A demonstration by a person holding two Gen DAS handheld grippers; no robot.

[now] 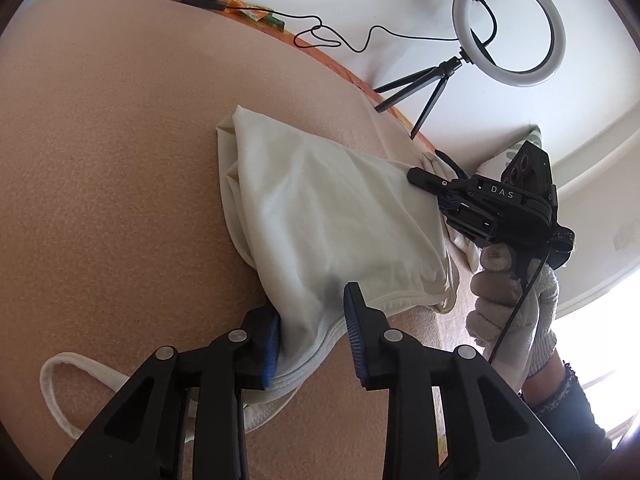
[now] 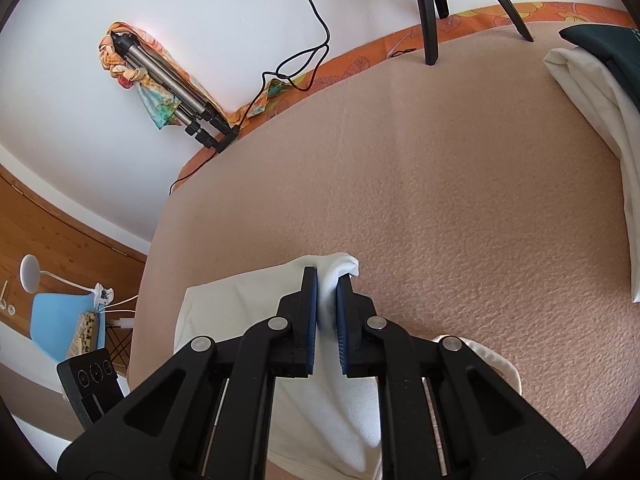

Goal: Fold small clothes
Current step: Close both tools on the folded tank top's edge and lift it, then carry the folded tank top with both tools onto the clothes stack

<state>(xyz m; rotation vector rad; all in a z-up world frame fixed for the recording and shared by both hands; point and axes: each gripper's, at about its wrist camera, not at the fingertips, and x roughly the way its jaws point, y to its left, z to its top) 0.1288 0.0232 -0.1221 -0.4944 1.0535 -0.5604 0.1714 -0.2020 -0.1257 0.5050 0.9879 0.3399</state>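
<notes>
A small white garment (image 1: pixel 320 208) lies partly folded on the pink blanket (image 1: pixel 120 180). My left gripper (image 1: pixel 312 336) is open, its fingers astride the garment's near hem; the left pad (image 1: pixel 272 350) touches the cloth. A loose strap loop (image 1: pixel 60 392) trails at lower left. My right gripper (image 1: pixel 430 178), held by a gloved hand, grips the garment's far right edge. In the right wrist view the right gripper (image 2: pixel 327 312) is shut on a bunched fold of the white garment (image 2: pixel 240 312).
A ring light on a small tripod (image 1: pixel 508 28) stands at the blanket's far edge, with a black cable (image 1: pixel 360 40). A folded tripod (image 2: pixel 168 80) leans on the wall. Folded white and dark clothes (image 2: pixel 592 92) lie at the right.
</notes>
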